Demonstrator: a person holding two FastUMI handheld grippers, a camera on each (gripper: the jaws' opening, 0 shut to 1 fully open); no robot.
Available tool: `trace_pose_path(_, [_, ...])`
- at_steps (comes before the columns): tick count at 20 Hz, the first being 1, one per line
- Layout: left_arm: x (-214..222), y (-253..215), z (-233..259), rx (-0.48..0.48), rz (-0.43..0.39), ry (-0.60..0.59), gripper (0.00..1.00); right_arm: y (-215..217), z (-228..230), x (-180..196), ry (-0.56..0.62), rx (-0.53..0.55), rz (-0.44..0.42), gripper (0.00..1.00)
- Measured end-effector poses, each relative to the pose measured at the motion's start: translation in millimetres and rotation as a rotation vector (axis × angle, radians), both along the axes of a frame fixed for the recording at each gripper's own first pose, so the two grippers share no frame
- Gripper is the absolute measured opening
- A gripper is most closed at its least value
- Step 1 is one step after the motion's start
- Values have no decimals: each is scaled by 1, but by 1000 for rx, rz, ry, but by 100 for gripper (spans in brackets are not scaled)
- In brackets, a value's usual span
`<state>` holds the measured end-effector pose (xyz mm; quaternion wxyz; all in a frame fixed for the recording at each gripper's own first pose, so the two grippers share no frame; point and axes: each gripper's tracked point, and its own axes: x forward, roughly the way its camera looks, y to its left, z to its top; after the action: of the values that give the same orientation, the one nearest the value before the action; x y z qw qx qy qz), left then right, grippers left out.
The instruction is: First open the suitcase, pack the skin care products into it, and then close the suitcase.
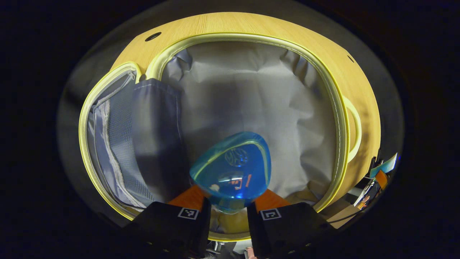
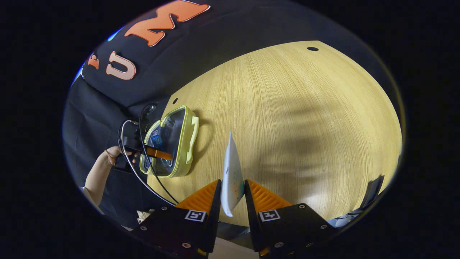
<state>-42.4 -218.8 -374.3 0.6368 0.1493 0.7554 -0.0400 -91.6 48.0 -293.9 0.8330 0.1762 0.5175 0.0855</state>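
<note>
Suitcase (image 1: 345,118) halves are seen lying open on the wooden table (image 1: 230,25), with the yellow zip rim running round a grey lining. In the left gripper view, a blue bottle (image 1: 231,169) is gripped between the two fingers of the left gripper (image 1: 230,205), its rounded end pointed forward over the lined compartment. Both fingers are pressed against its sides. To the left of the bottle a dark fabric flap (image 1: 156,133) is seen, and beyond it the other half with a mesh pocket (image 1: 118,144). A yellow handle (image 1: 354,126) is seen on the case's right edge.

In the right gripper view, a thin white sachet (image 2: 231,176) is held edge-on between the fingers of the right gripper (image 2: 231,201), which are closed on its lower part; its tip is raised above the table (image 2: 287,126). Farther off, near the table's left edge, the open suitcase (image 2: 187,140) is seen, small, with the left gripper (image 2: 158,154) reached into it and something blue inside. A hand (image 2: 115,154) and forearm are seen behind that gripper, with black cables (image 2: 143,172) trailing down from it. Well beyond, the booth's black cloth is hung behind the table.
</note>
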Motion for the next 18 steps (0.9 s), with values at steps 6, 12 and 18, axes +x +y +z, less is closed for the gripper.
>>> trace_pose_path(6, [19, -26, 39, -37, -112, -128, 100, 14, 9, 7, -6, -2, 37, 40])
trace_pose_path(12, [37, -45, 137, -171, -174, -431, 99, 49, 57, 49, -62, -13, 161, 40])
trace_pose_path(18, [7, 14, 224, -244, 7, -708, 99, 148, 80, 87, -35, -18, 406, 40])
